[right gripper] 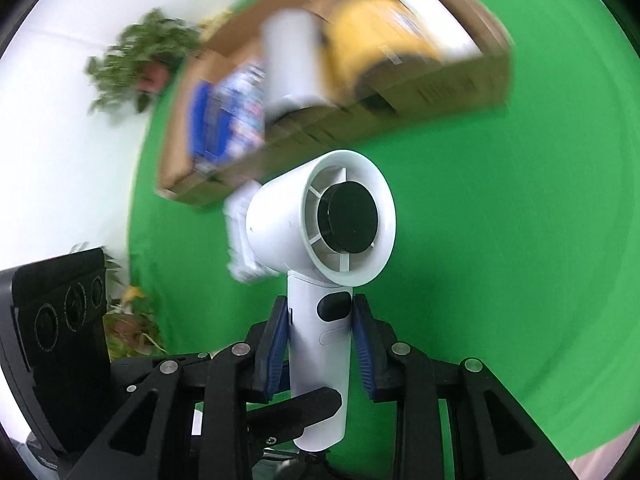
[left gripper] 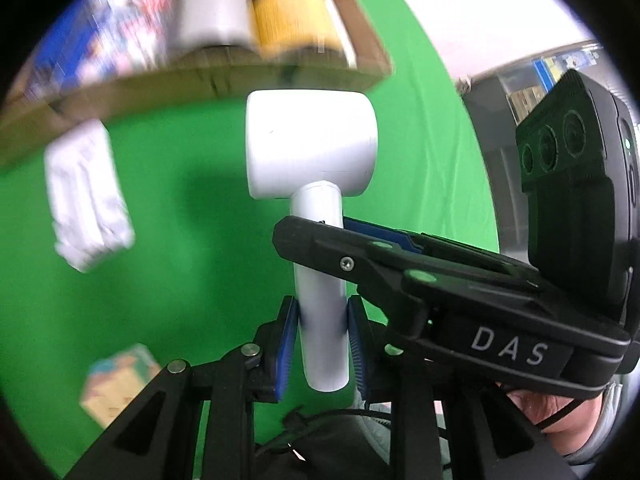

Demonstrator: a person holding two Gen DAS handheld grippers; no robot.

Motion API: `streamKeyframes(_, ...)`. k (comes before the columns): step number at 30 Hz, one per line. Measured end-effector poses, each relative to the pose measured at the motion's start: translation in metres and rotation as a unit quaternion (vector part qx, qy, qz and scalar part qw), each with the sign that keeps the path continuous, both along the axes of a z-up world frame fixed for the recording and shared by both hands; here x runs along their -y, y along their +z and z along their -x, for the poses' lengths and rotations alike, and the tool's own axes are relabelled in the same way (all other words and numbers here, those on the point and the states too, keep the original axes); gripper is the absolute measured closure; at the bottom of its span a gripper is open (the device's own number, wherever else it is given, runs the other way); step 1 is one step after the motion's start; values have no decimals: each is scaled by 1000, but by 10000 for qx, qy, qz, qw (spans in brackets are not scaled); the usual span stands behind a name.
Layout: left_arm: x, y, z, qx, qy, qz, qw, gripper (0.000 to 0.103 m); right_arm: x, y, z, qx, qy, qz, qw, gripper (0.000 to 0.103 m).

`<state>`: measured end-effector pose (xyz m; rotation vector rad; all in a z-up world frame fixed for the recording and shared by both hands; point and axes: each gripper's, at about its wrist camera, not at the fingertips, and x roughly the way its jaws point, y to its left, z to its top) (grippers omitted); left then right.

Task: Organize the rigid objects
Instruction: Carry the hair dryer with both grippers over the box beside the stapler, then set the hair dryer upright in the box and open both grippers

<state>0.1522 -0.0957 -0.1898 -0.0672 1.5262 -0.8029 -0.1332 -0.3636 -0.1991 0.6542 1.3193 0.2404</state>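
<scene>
both tools pinch the white handheld fan [left gripper: 316, 208] by its handle: left tool [left gripper: 323, 344] low, right tool [right gripper: 320, 336] mid-handle. fan hangs centre frame, above the green worktop [left gripper: 160, 280]. i'd judge: carry level to the cardboard box [right gripper: 460, 84], upper frame, releasing one tool first.

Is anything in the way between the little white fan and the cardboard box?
Nothing visible: only bare green cloth lies between the white handheld fan and the open brown cardboard box, though the box already holds several things.

Green cloth [right gripper: 500, 240] covers the surface; white wall [right gripper: 60, 140] behind, perhaps potted plants [right gripper: 140, 56].
</scene>
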Motion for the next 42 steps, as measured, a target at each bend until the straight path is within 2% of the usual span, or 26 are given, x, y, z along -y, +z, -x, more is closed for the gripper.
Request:
streamKeyframes(2,-8,26,-11,374,86,-43,9993,79,-3,20,-13,266,-1,-120,9996,74)
streamKeyframes(5,-21,50,-32,699,287,-83,9971,79,-10,45,-40,584,65,-264,9979,74)
streamKeyframes(8,-33,62,-60,929,480,-116,9945,79,-22,62,-76,826,209,-312,9959,74)
streamKeyframes(12,-45,66,-97,1042,623,-228,9923,79,-35,68,-116,973,341,-408,9938,74)
streamKeyframes(17,-60,48,-136,850,740,-239,9933,79,-43,48,-164,762,274,-486,9955,74)
streamKeyframes(21,-58,26,-156,566,817,-231,9948,79,-56,13,-203,593,324,-399,9969,74)
streamKeyframes(24,-55,13,-175,407,766,-270,9959,79,-57,-13,-224,295,200,-271,9990,74)
streamKeyframes(26,-48,6,-181,340,723,-311,9963,79,-53,-23,-232,113,155,-165,9997,74)
streamKeyframes(29,-46,-7,-191,279,852,-460,9949,79,-52,-30,-239,-30,172,-169,9997,68)
streamKeyframes(31,-50,-14,-192,186,892,-535,9944,79,-51,-28,-238,65,195,-446,9988,60)
streamKeyframes(32,-49,-20,-195,139,892,-494,9947,79,-49,-24,-236,110,195,-421,9989,50)
streamKeyframes(33,-49,-22,-194,108,902,-487,9947,79,-49,-20,-234,164,187,-327,9992,44)
streamKeyframes(36,-46,-28,-191,53,860,-596,9945,79,-42,-6,-223,317,157,-208,9992,44)
streamKeyframes(40,-45,-28,-195,-242,1083,-248,9935,75,-27,22,-201,670,72,-312,9972,44)
streamKeyframes(42,-49,-19,-192,-237,1138,-10,9932,67,-20,35,-188,777,17,-223,9967,35)
